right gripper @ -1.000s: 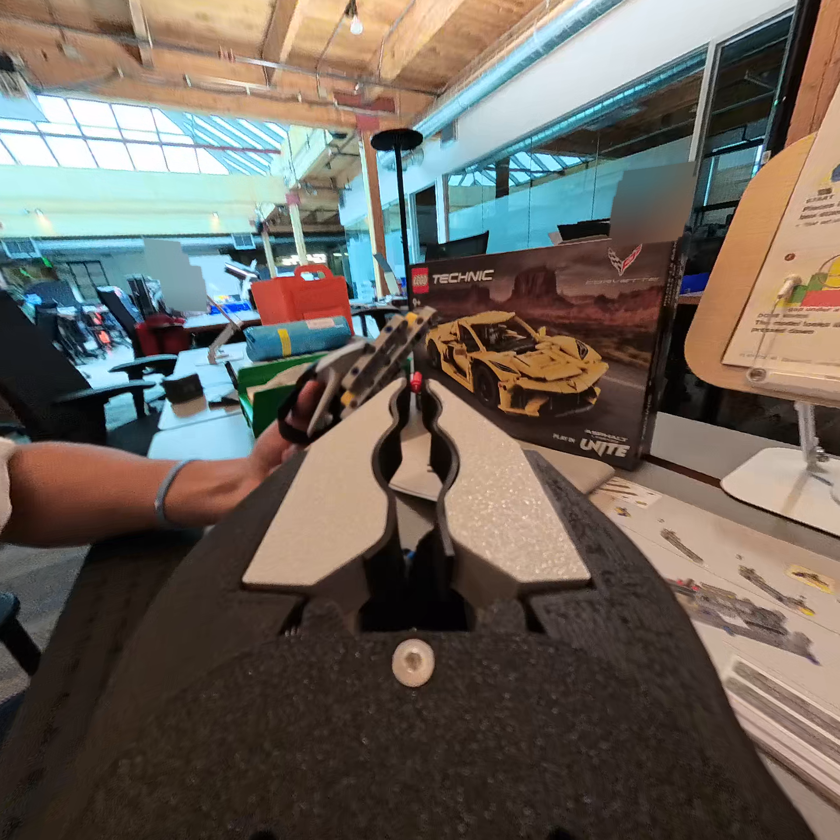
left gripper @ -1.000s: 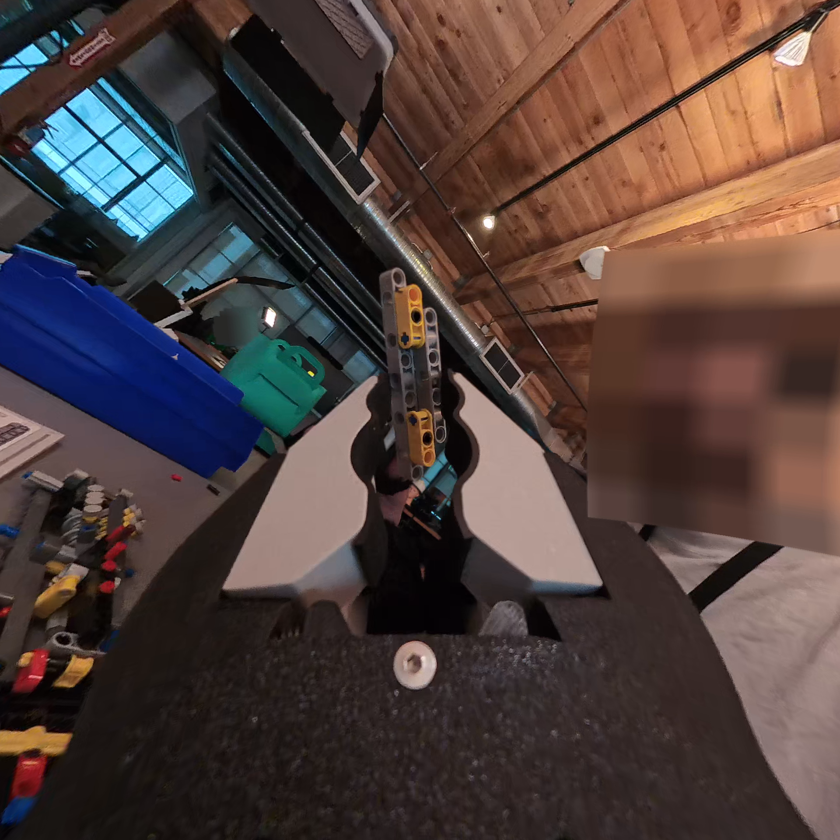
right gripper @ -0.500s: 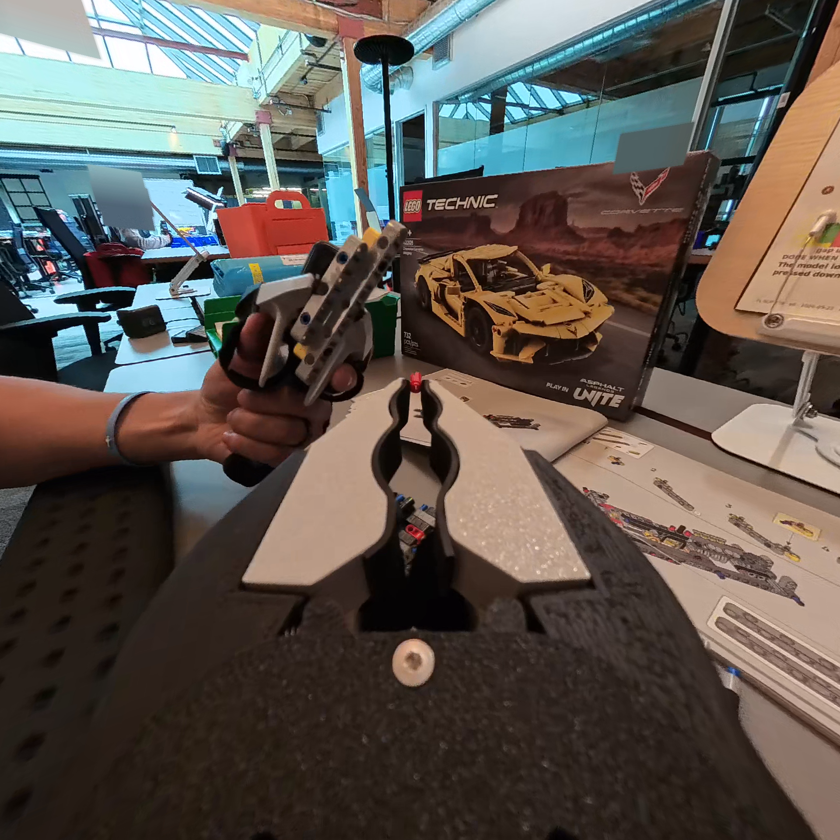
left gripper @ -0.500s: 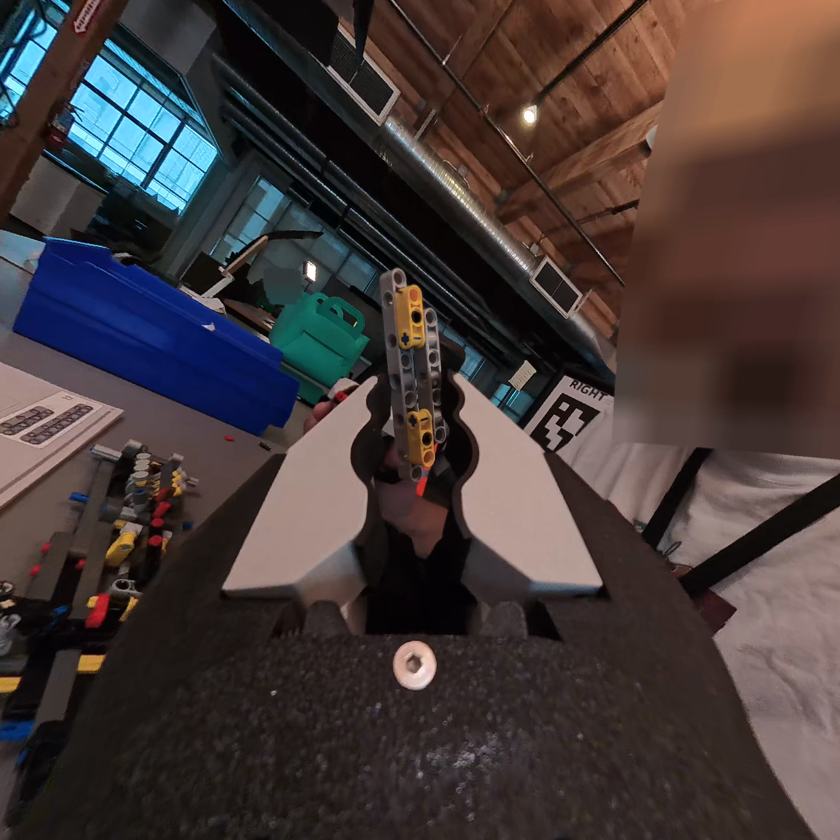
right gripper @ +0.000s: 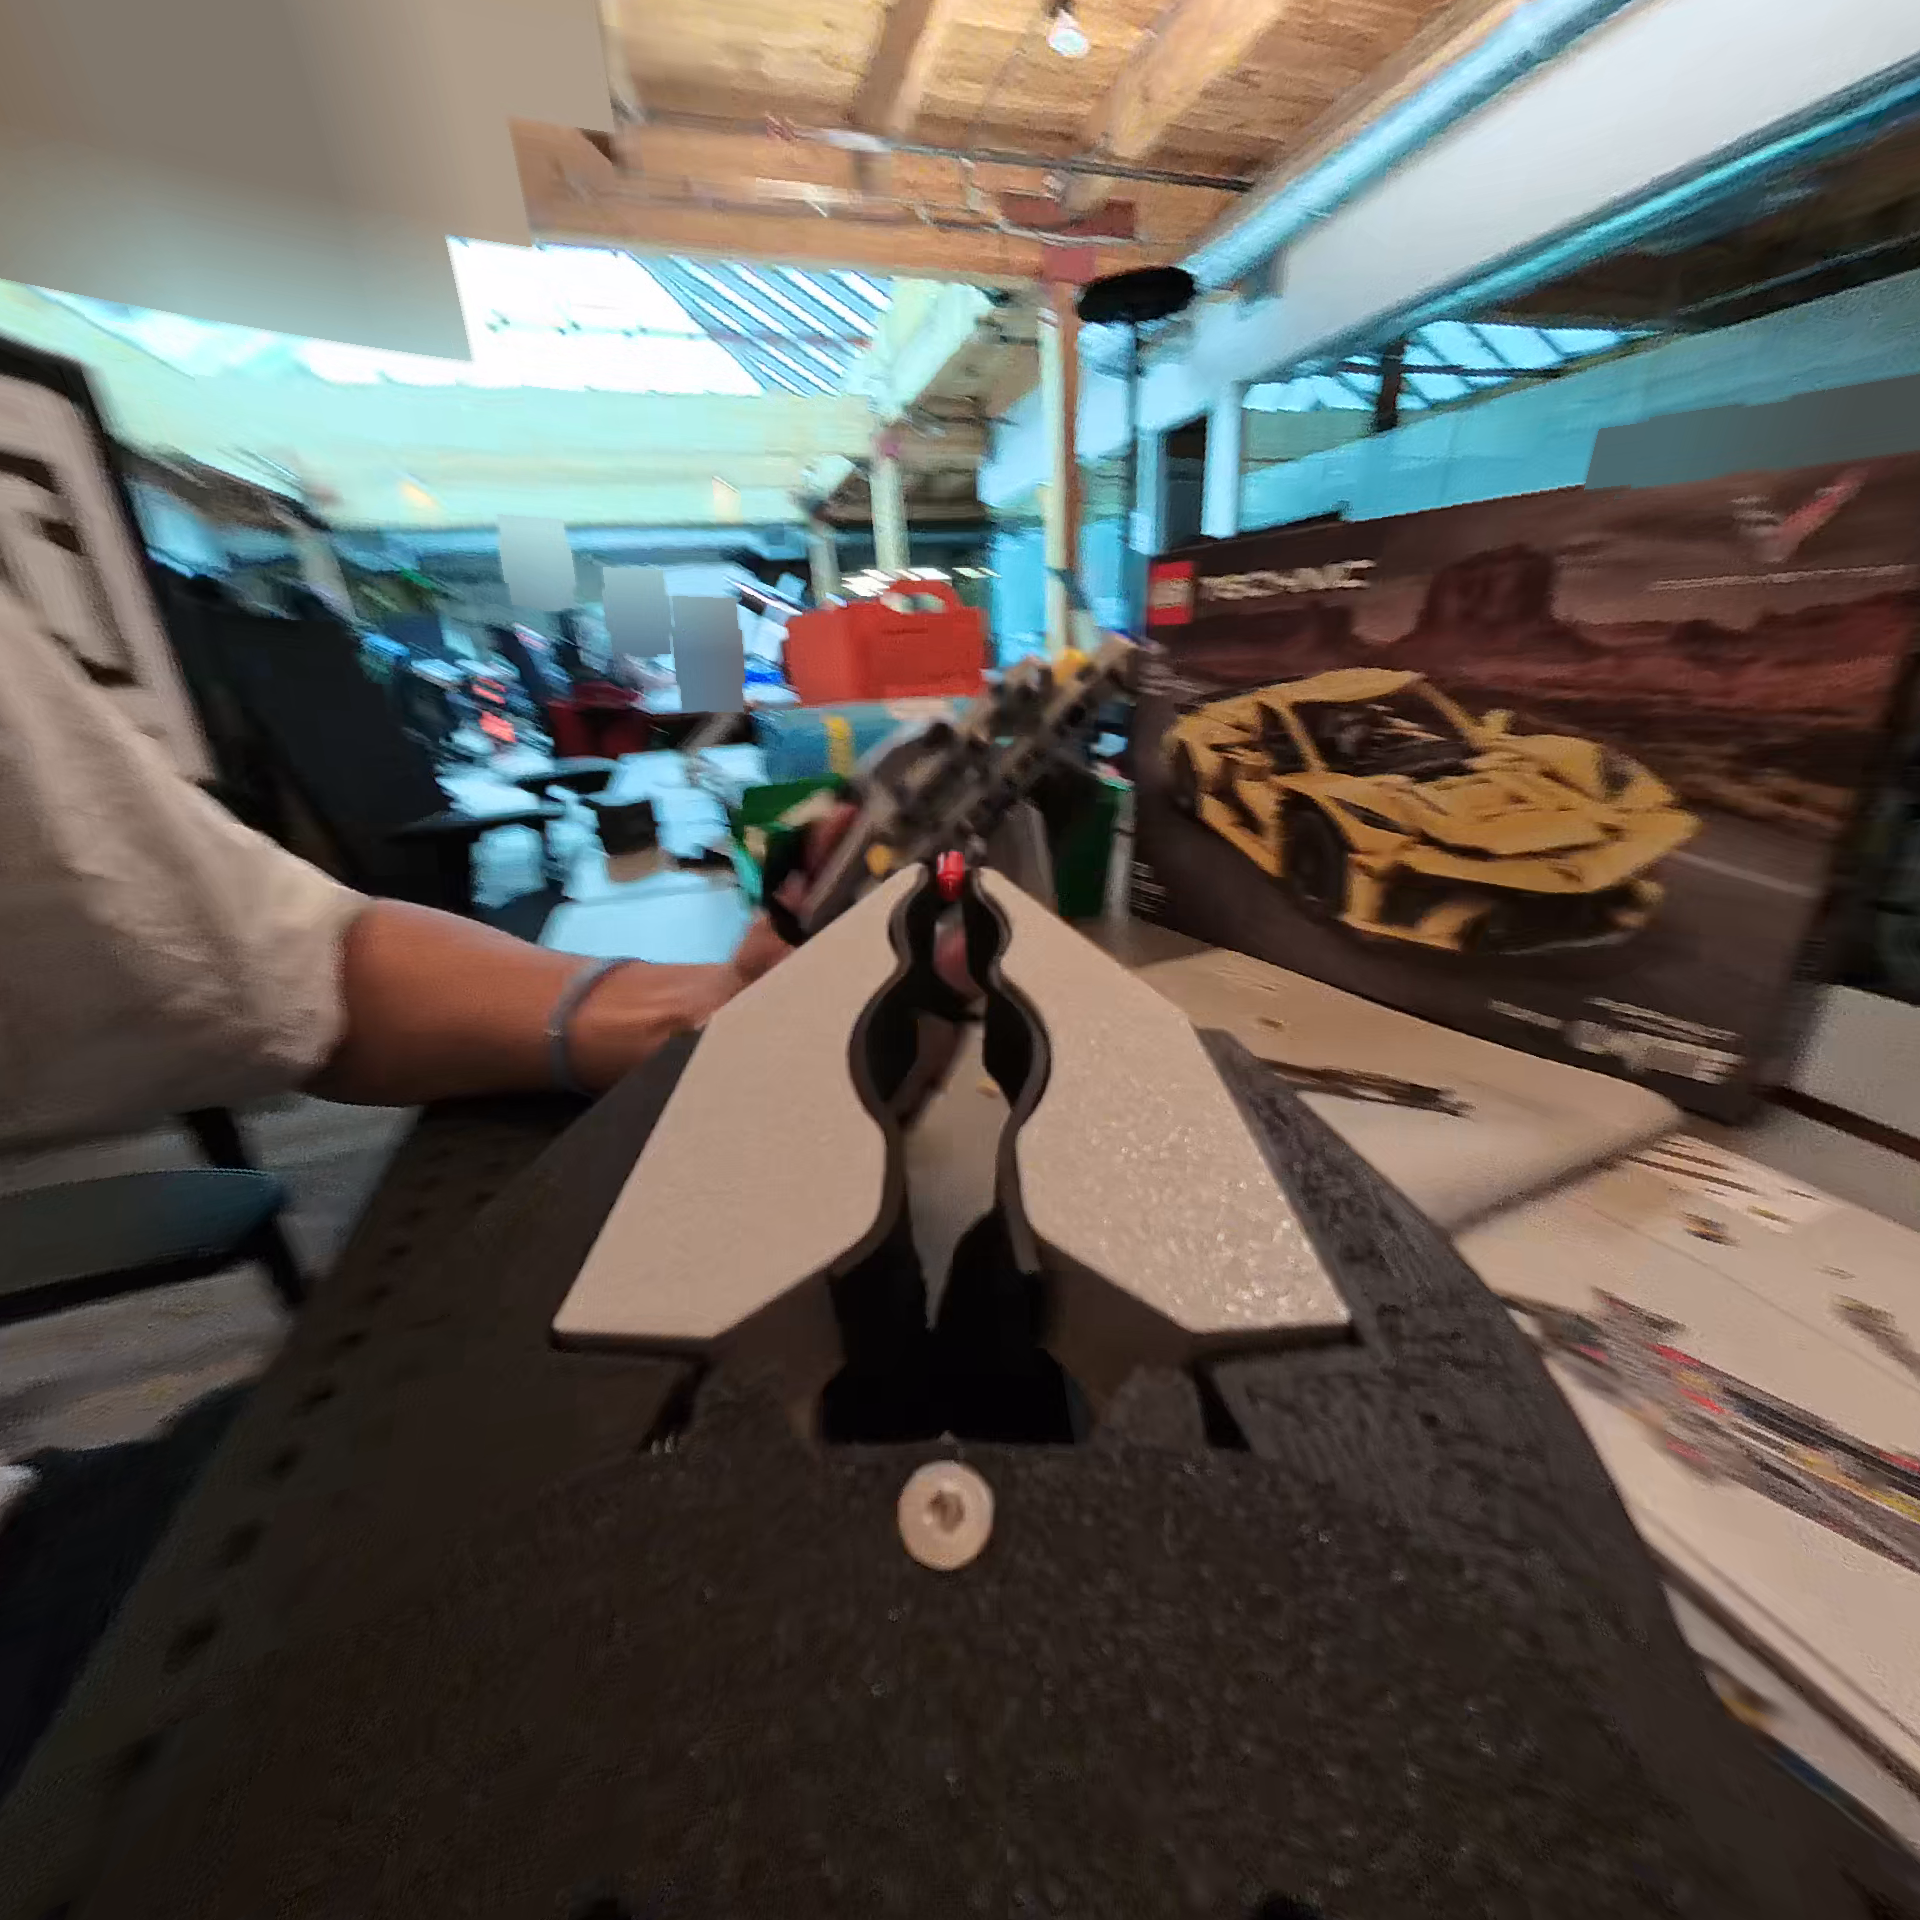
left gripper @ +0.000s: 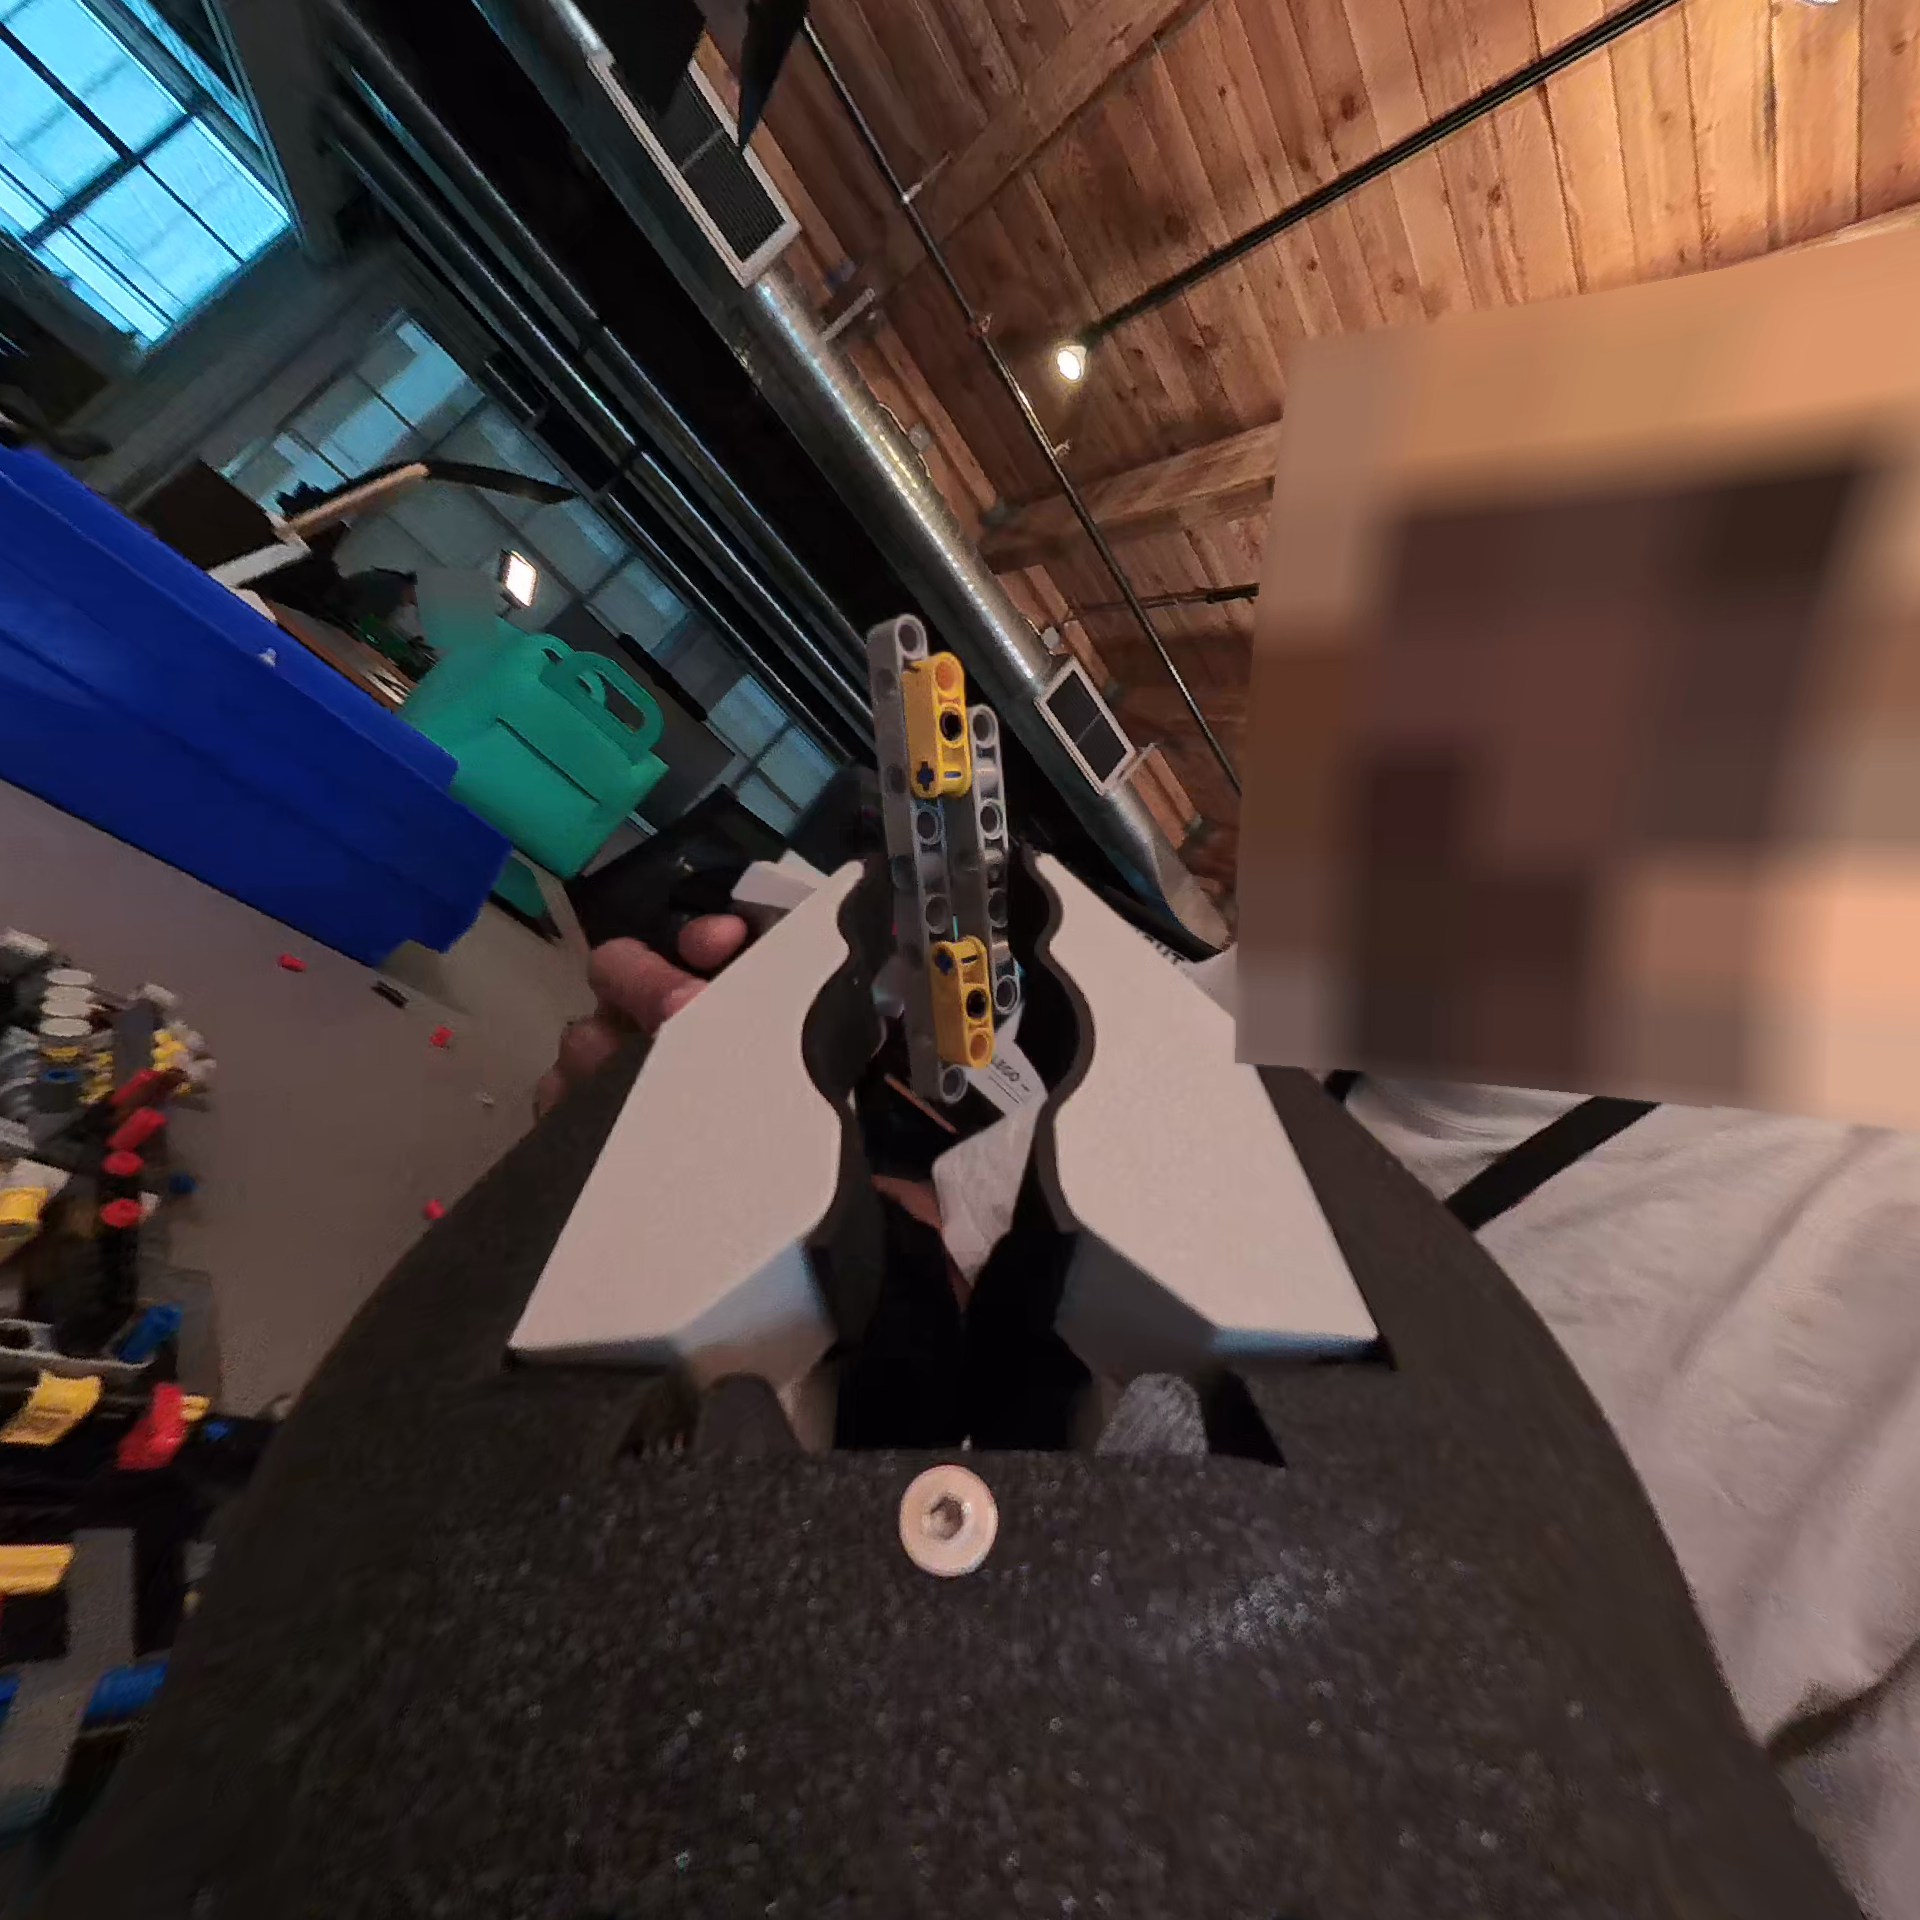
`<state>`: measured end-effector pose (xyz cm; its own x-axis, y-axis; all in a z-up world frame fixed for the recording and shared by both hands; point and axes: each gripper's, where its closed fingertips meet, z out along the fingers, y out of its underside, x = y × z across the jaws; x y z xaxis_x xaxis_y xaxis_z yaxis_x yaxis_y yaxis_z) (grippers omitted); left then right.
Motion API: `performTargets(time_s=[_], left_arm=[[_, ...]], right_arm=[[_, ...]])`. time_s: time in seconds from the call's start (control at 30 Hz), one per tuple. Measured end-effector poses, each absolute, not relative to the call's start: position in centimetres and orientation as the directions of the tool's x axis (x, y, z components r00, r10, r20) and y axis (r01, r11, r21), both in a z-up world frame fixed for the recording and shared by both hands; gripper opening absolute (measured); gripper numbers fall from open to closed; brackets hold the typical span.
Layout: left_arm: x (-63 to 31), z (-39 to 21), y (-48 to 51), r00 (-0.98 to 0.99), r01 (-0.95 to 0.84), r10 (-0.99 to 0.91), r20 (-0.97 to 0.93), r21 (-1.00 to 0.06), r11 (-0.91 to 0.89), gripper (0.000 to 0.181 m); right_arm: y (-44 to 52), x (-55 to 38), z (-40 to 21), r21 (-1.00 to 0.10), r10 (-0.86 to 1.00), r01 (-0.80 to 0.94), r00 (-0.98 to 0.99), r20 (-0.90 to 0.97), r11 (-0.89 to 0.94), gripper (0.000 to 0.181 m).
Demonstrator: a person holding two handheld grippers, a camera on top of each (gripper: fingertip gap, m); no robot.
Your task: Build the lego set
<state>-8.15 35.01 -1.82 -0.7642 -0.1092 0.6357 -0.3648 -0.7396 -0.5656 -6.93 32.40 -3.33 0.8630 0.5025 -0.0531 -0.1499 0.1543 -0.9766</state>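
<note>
Blue bin (left gripper: 208, 748) at left of the left wrist view, green case (left gripper: 540, 748) just behind. Wooden ceiling (left gripper: 1351, 208) upper right, metal duct (left gripper: 894, 488) crossing diagonally. Orange case (right gripper: 883, 644) mid-frame in the blurred right wrist view.

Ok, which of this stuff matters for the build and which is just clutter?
In the job:
- grey-and-yellow beam assembly, clamped in the left gripper
- small red pin, pinched in the right gripper
- loose parts
- set box

Lying about:
- blue bin
- green case
- orange case
</note>
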Motion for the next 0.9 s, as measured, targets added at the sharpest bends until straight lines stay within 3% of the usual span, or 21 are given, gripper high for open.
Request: performTargets(time_s=[0.13,0.23,0.3,0.4,0.53,0.63,0.77,0.9], left_arm=[[-8.1,-3.0,34.0,-0.735,-0.430,-0.129,0.666,-0.605,-0.670,0.020],[-8.1,-8.0,33.5,-0.576,-0.580,-0.361,0.733,-0.678,-0.451,0.021],[-9.8,-12.1,33.8,-0.487,-0.666,-0.584,0.650,-0.708,-0.233,0.020],[-12.8,-14.7,34.6,-0.386,-0.787,-0.707,0.593,-0.612,-0.083,0.020],[-16.9,-16.8,33.0,-0.376,-0.890,-0.707,0.599,-0.446,0.095,0.021],[-17.7,-18.2,31.6,-0.334,-0.928,-0.676,0.657,-0.355,0.114,0.020],[-17.7,-19.5,30.1,-0.318,-0.943,-0.652,0.689,-0.304,0.138,0.020],[-17.3,-19.6,29.5,-0.375,-0.922,-0.650,0.661,-0.337,0.188,0.021]], right_arm=[[31.5,-5.9,-1.7,-0.929,0.575,-0.332,0.797,-0.184,0.164,0.004],[31.7,-3.1,-1.5,-0.896,0.515,-0.410,0.813,-0.272,0.172,0.004],[31.8,-1.9,-1.7,-0.887,0.480,-0.425,0.825,-0.298,0.180,0.003],[32.0,-2.0,-1.9,-0.893,0.473,-0.415,0.830,-0.295,0.172,0.003],[32.5,-3.2,-2.4,-0.930,0.464,-0.330,0.857,-0.224,0.162,0.004],[32.6,-3.8,-2.7,-0.941,0.468,-0.303,0.860,-0.203,0.149,0.004],[32.6,-3.8,-2.8,-0.940,0.472,-0.310,0.856,-0.211,0.142,0.004],[32.5,-3.8,-2.7,-0.936,0.480,-0.325,0.848,-0.225,0.137,0.003]])
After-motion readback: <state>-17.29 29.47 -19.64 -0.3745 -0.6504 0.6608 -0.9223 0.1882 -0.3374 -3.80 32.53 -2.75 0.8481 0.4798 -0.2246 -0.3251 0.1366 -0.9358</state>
